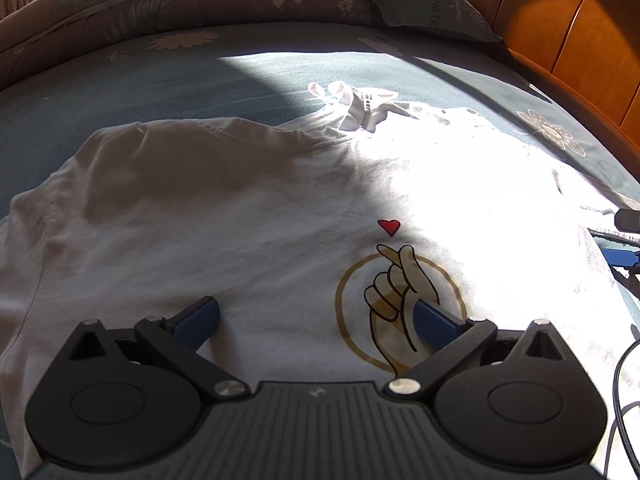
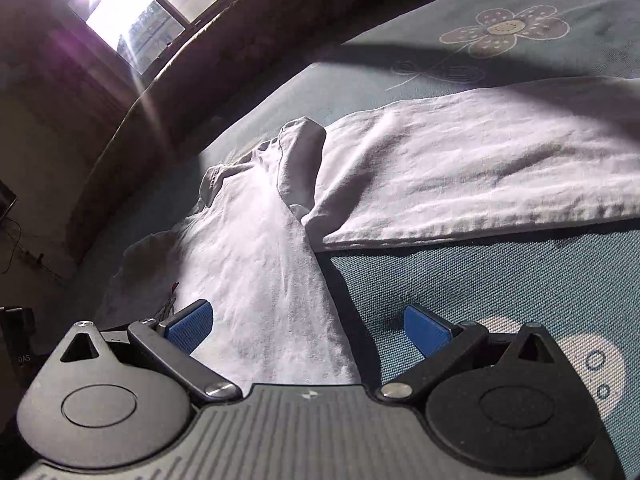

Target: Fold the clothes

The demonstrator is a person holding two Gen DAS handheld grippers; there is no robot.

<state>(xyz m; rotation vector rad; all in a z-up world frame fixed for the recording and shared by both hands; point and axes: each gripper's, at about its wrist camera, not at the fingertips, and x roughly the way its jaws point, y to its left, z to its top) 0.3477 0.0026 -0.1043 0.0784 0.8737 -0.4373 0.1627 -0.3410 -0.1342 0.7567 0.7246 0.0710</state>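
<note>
A white T-shirt [image 1: 224,216] lies spread on a blue floral bedsheet [image 1: 168,68], front up, with a red heart and a gold-ringed hand print [image 1: 396,300]. My left gripper [image 1: 316,320] hovers open just above the shirt's lower front, its blue fingers [image 1: 200,320] wide apart beside the print. In the right wrist view the shirt [image 2: 260,264] runs away from me as a rumpled strip, with a sleeve [image 2: 480,176] laid out to the right. My right gripper [image 2: 308,326] is open, straddling the shirt's near edge, one finger over cloth, the other over the bedsheet [image 2: 480,280].
A quilt [image 1: 160,4] and a pillow [image 1: 432,4] lie along the far side of the bed. A wooden headboard [image 1: 568,40] stands at the right. A window [image 2: 132,4] shines brightly beyond the bed. A cable [image 1: 620,392] trails at the right edge.
</note>
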